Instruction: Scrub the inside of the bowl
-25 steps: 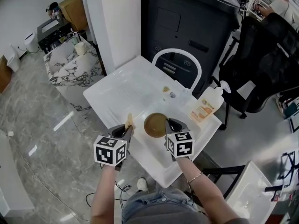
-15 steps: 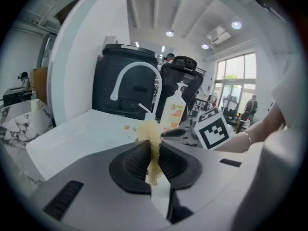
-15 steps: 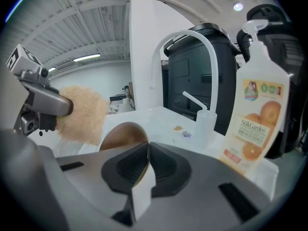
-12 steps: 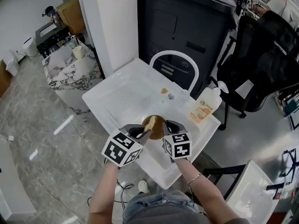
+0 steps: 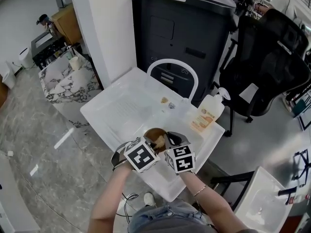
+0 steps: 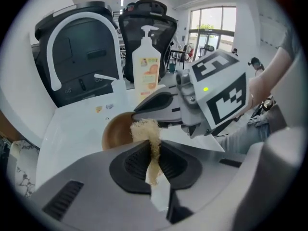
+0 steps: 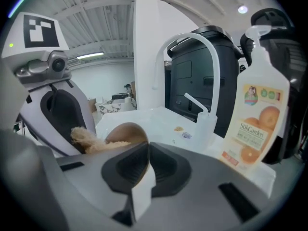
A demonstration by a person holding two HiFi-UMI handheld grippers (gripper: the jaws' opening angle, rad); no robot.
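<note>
My left gripper (image 6: 154,147), closed tight on a tan scrub pad (image 6: 144,129), hovers at the brown bowl (image 6: 114,133) on the white tray (image 5: 116,106); my right gripper (image 7: 147,147) is pinched shut on the bowl's rim. I should press the pad into the hollow and circle while the right steadies it. Only the gripper views show both grips; marker cubes cover them in the head view.

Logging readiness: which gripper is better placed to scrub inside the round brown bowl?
Left. The left gripper is shut on the tan fibrous scrub pad at the round brown bowl; the right gripper clamps the bowl's rim, likely steadying it.
</note>
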